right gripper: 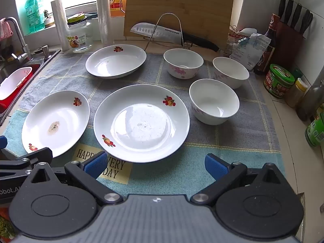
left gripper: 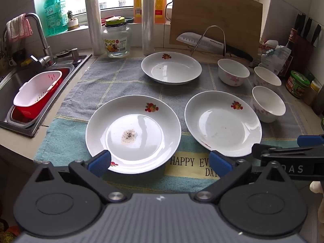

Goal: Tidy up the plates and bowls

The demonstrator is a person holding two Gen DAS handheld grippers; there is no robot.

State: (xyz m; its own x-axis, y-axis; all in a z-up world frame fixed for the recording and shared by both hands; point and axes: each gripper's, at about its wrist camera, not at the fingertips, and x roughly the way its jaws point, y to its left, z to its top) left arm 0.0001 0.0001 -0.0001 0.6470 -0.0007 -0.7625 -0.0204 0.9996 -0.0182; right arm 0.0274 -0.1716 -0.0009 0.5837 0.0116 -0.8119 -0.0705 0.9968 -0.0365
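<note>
Three white plates and three white bowls sit on a towel (left gripper: 125,77) spread over the kitchen counter, none stacked. Every plate carries small fruit prints on its rim. The near-left plate (left gripper: 133,133) has a patch of dried residue in its well; the near-right plate (right gripper: 141,122) lies just beside it, apart from it, with faint smears inside; the far plate (left gripper: 171,67) sits behind them, close to the back of the towel. The three bowls cluster to the right of the plates, each upright with pink flower prints on its side: the back-left bowl (right gripper: 183,62), the back-right bowl (right gripper: 230,71) and the front bowl (right gripper: 213,101), the last one just beside the near-right plate.

The left gripper (left gripper: 160,161) hangs above the near edge of the residue plate with its blue fingers spread wide and nothing between them; one pad overlaps the plate's rim in the view, though contact cannot be told. The right gripper (right gripper: 156,165) hovers over the towel in front of the near-right plate, its fingers likewise wide apart and empty.

Behind the dishes a wooden cutting board (right gripper: 178,6) leans against the wall, with one knife (right gripper: 172,34) resting on a wire rack (right gripper: 168,30). One glass jar (left gripper: 115,40) stands by two rolls of plastic film. To the left lies the sink (left gripper: 12,81) holding a red and white colander basket (left gripper: 37,93).
</note>
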